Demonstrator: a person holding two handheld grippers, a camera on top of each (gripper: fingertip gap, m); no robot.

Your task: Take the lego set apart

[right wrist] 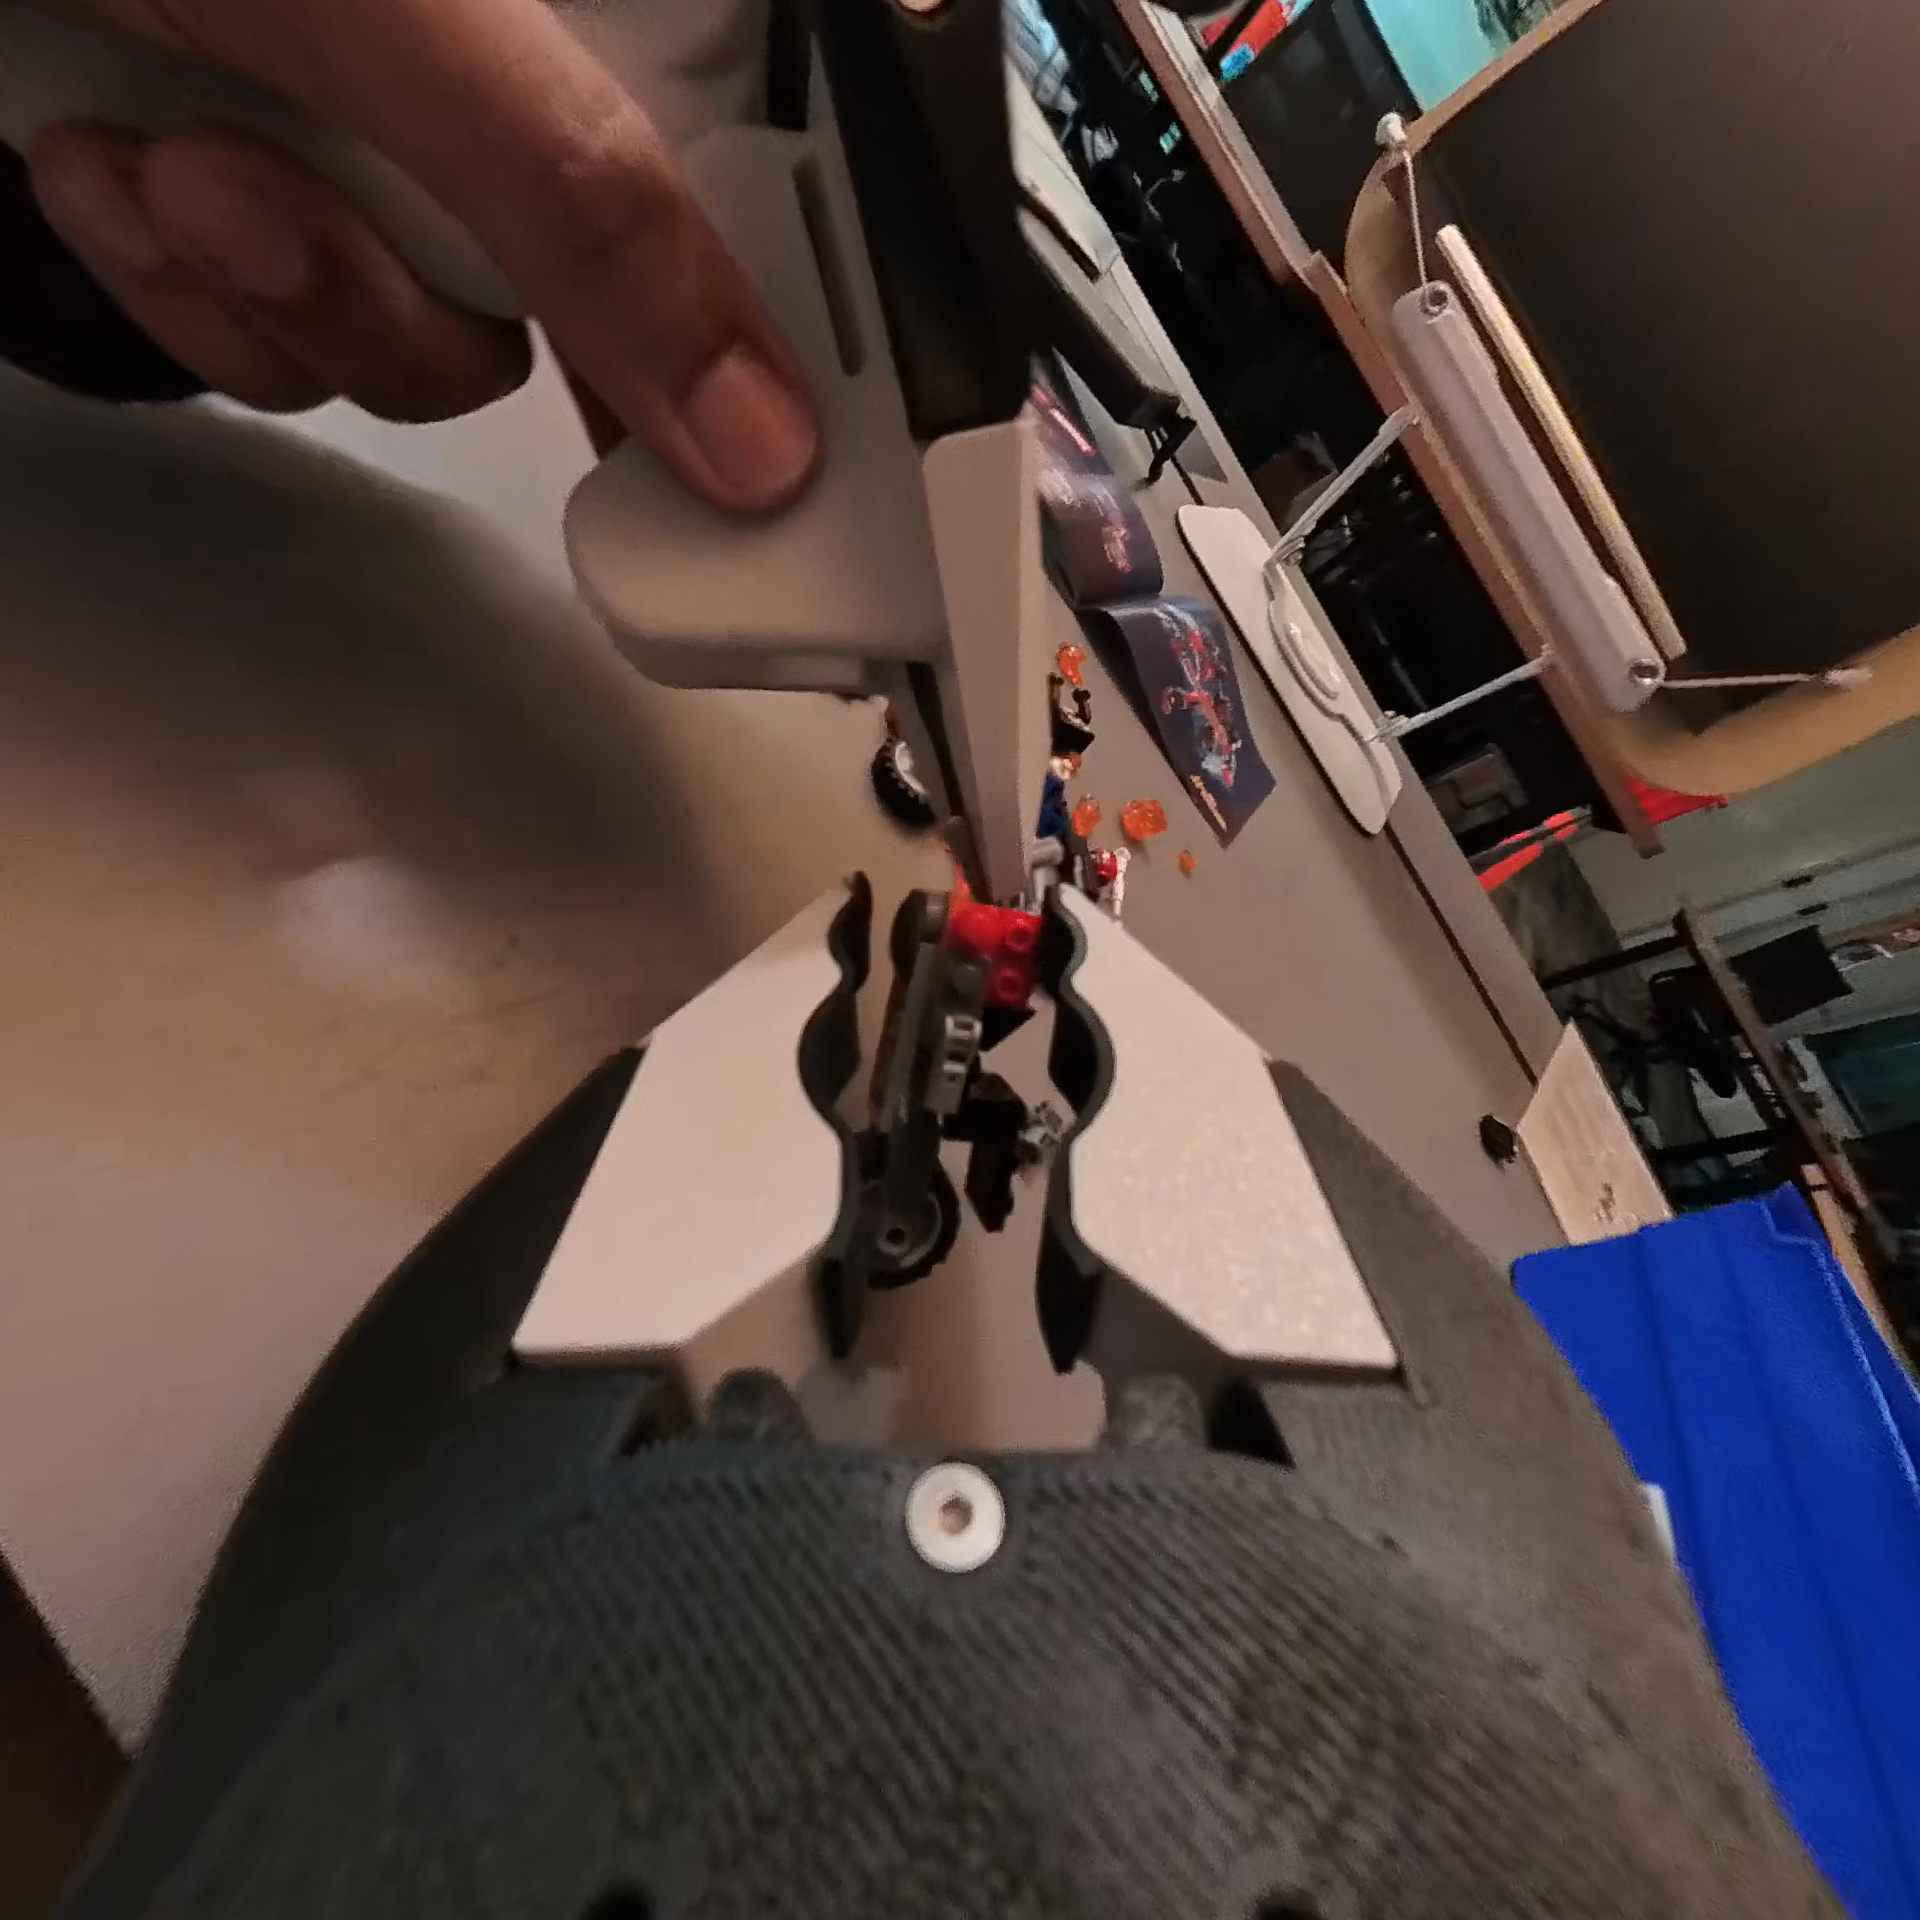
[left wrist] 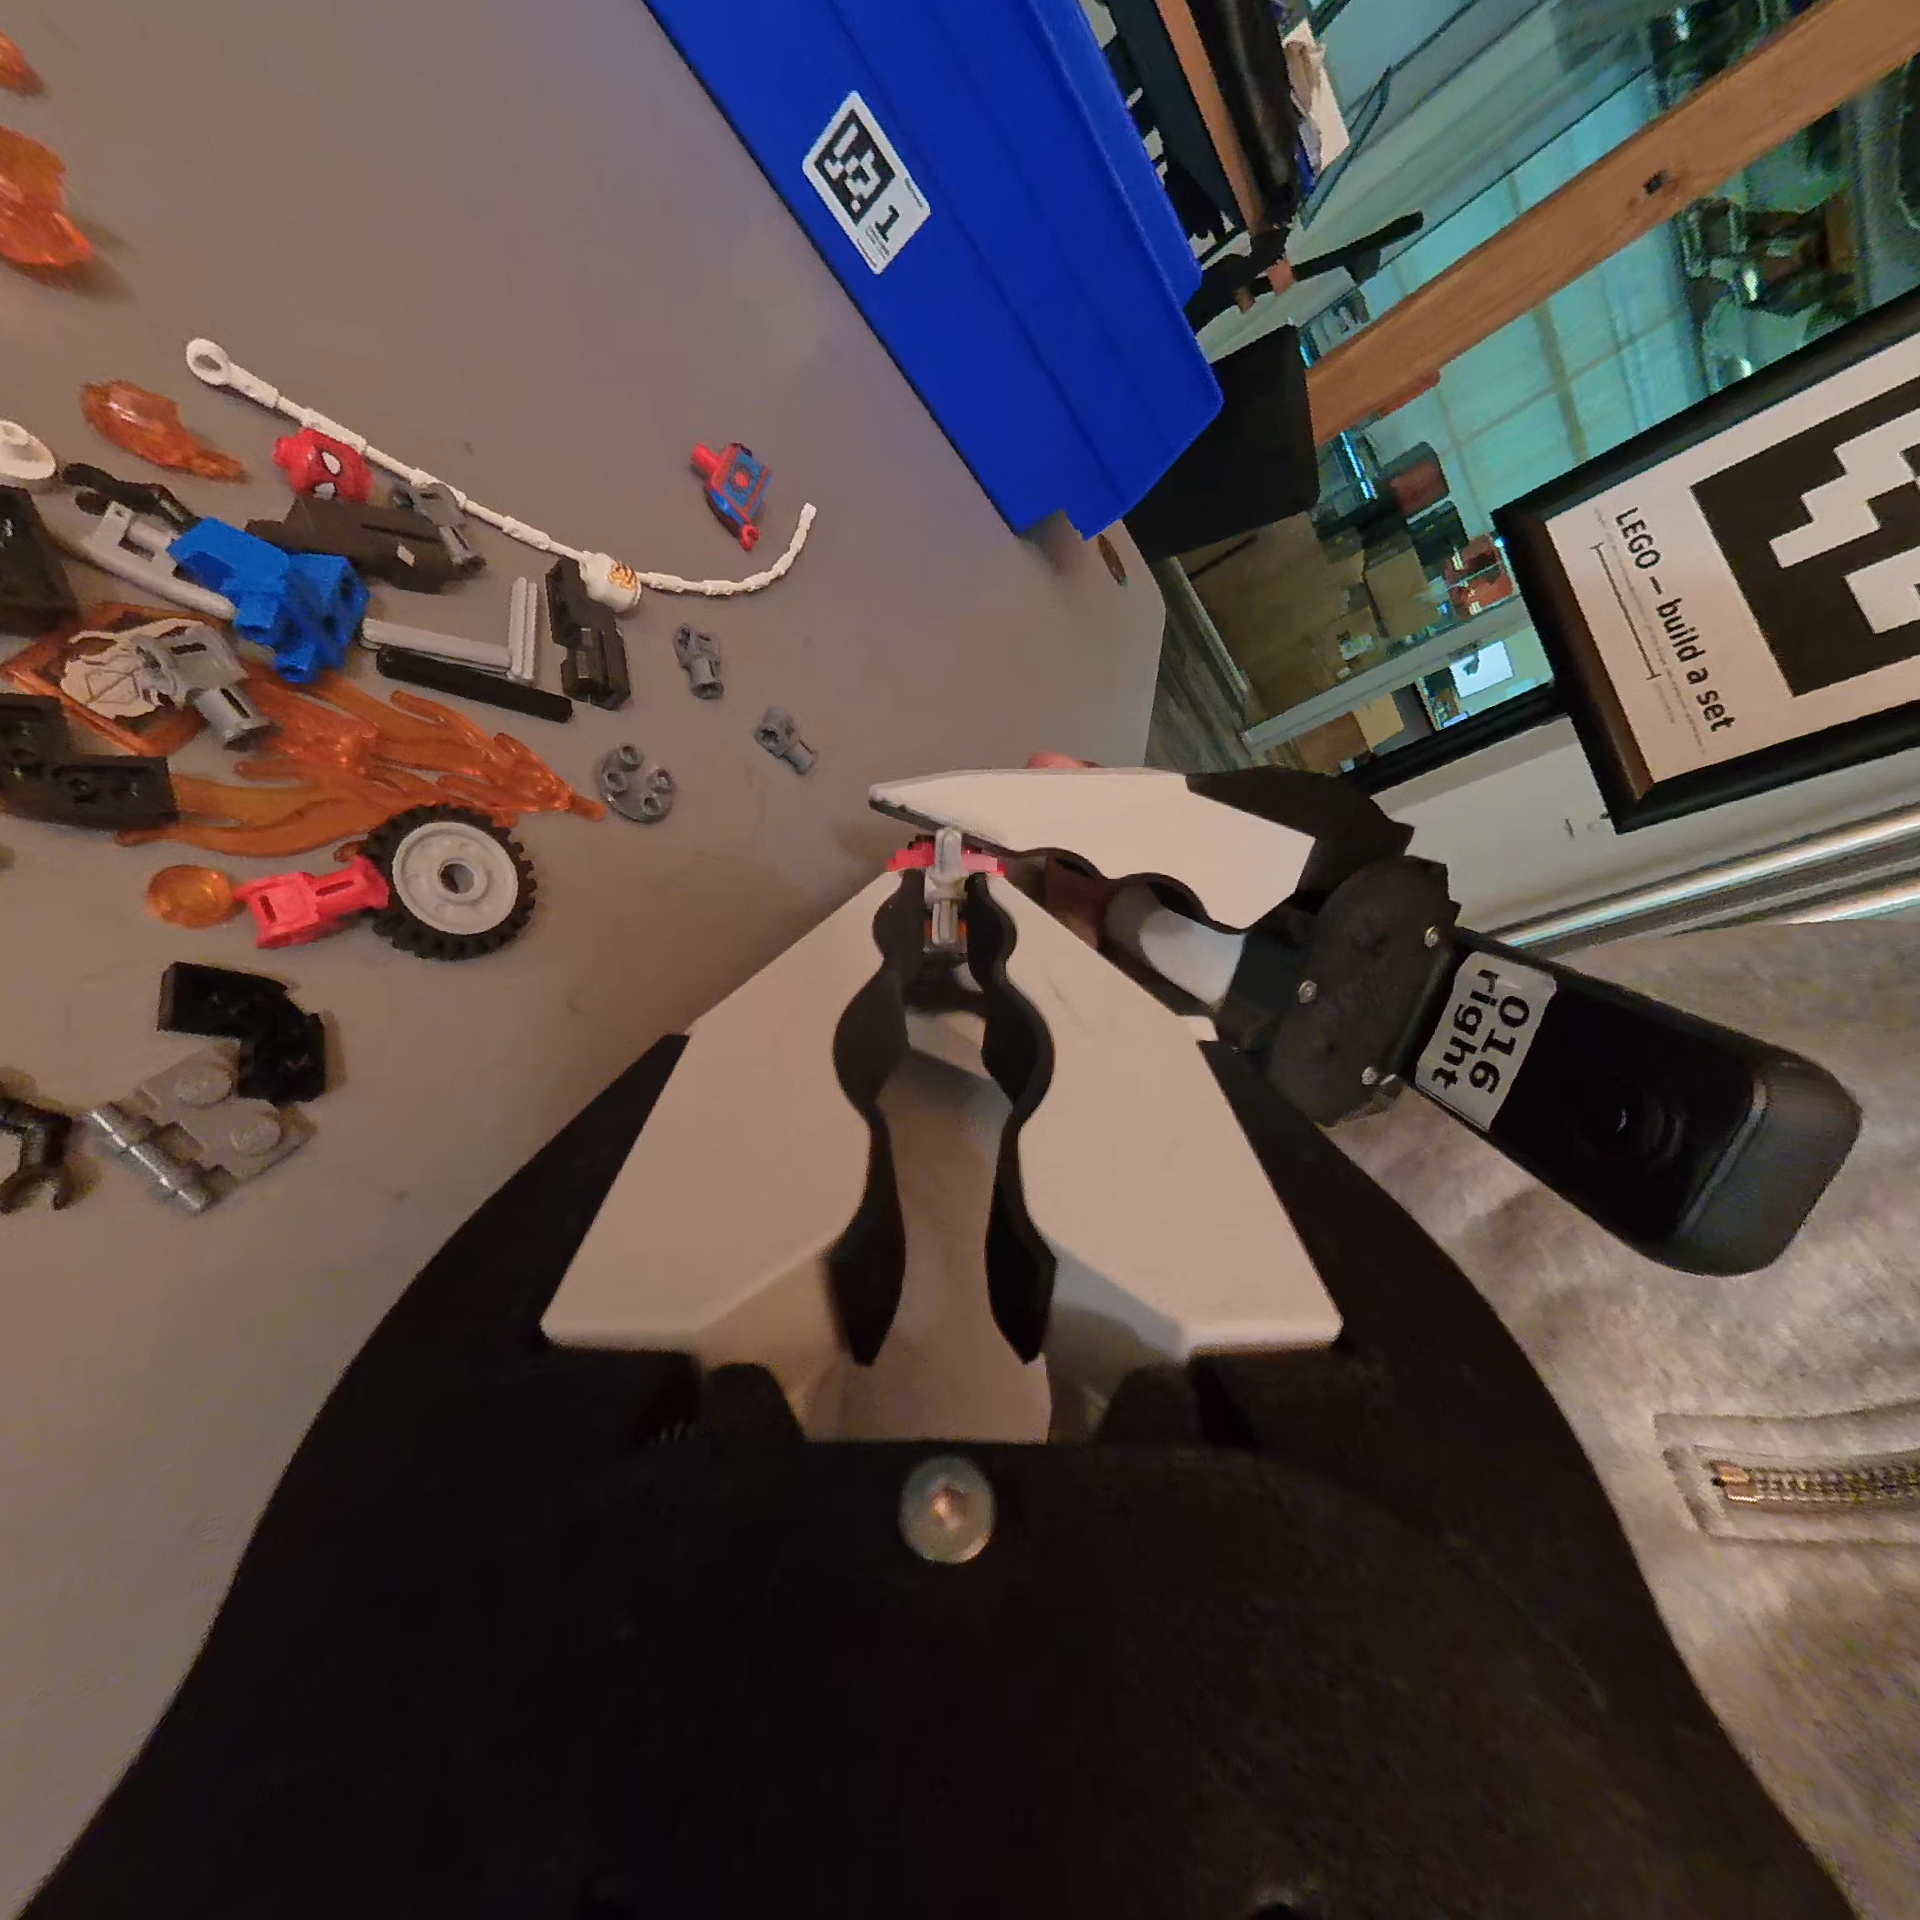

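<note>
My right gripper (right wrist: 956, 904) is shut on the lego assembly (right wrist: 951, 1039): a red brick, grey plates and a black wheel wedged between its fingers. My left gripper (left wrist: 940, 885) is shut on a small light grey piece (left wrist: 945, 878) that sticks out at the red end of that assembly. The two grippers meet tip to tip above the grey table (left wrist: 520, 208). The right gripper (left wrist: 914, 816) comes in from the right in the left wrist view. The left gripper (right wrist: 987, 862) comes down from above in the right wrist view, held by a hand (right wrist: 416, 208).
Loose parts lie on the table at left: a wheel (left wrist: 454, 878), red piece (left wrist: 301, 904), blue piece (left wrist: 275, 597), orange flames (left wrist: 364, 748), white chain (left wrist: 499, 520). A blue bin (left wrist: 987, 260) stands behind. A booklet (right wrist: 1195, 707) lies farther off. Left and right tips are no more than a few centimetres apart.
</note>
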